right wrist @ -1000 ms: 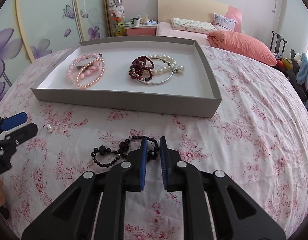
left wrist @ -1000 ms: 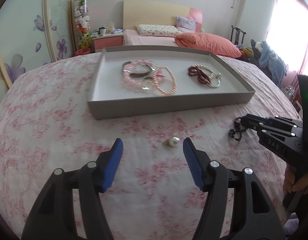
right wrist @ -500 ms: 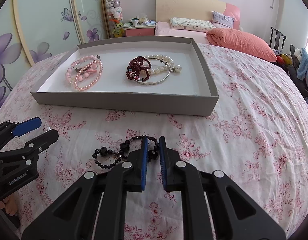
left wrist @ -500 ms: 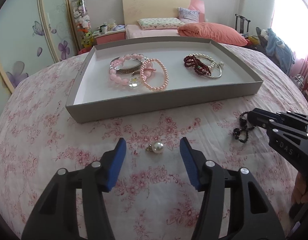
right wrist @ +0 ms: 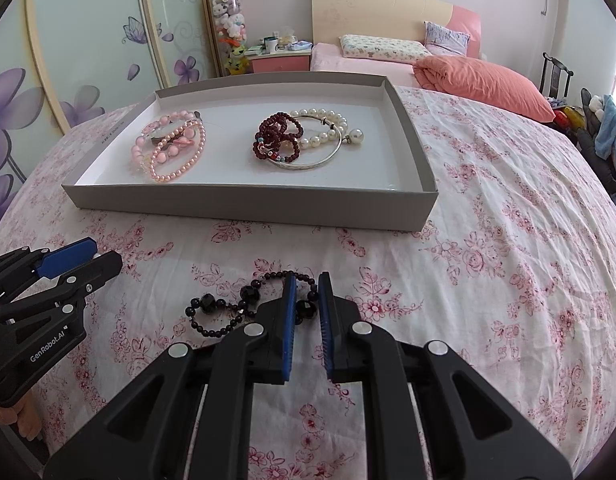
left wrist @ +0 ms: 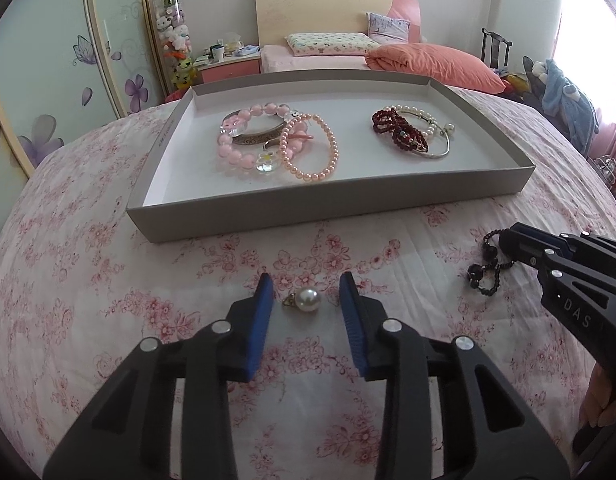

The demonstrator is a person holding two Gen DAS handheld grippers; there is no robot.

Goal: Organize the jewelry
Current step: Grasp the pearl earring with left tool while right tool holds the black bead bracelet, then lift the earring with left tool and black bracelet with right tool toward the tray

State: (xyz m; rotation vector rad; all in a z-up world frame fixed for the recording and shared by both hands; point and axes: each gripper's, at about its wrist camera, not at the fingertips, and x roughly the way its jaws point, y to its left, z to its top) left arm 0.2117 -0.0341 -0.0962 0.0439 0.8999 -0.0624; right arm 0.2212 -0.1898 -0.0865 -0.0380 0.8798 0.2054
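Note:
A pearl pendant (left wrist: 306, 299) lies on the floral bedspread between the fingers of my open left gripper (left wrist: 306, 284), which straddles it without touching. A black bead bracelet (right wrist: 243, 304) lies on the bedspread; my right gripper (right wrist: 306, 280) is nearly closed around one large black bead of it. The bracelet also shows in the left wrist view (left wrist: 485, 274). A grey tray (left wrist: 328, 216) behind holds pink bead bracelets (left wrist: 275, 144) on the left and a dark red bead bracelet (left wrist: 400, 132), pearls and a silver bangle on the right.
The tray (right wrist: 243, 204) stands on a pink floral bedspread (right wrist: 508, 240). Beyond it are an orange pillow (left wrist: 436, 66), a headboard and a nightstand. A wardrobe with purple flowers runs along the left.
My left gripper has moved forward so the pearl pendant now lies between its fingers, and the fingers have narrowed a little. My right gripper stays on the black bracelet.

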